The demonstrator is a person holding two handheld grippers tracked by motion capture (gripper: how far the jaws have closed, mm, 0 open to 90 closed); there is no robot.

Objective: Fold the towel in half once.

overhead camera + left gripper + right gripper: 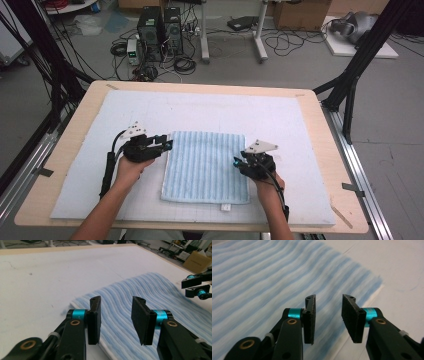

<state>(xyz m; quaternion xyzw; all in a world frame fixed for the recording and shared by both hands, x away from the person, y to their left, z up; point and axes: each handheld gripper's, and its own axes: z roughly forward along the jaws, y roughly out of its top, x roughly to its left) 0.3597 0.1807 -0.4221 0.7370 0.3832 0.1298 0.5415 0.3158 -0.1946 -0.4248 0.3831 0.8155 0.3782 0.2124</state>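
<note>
Two jaws of each hand-held gripper are standing apart, grasping nothing: left hand-held gripper (166, 143) and right hand-held gripper (237, 162) are flanking the striped blue towel (206, 166), lying flat between them.

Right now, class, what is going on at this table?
A person holds a claw in each hand over a blue striped towel lying flat on a white mat. The left claw sits at the towel's left edge, the right claw at its right edge. Both are open with nothing gripped between them, so the towel is not yet picked up or folded further.
</note>
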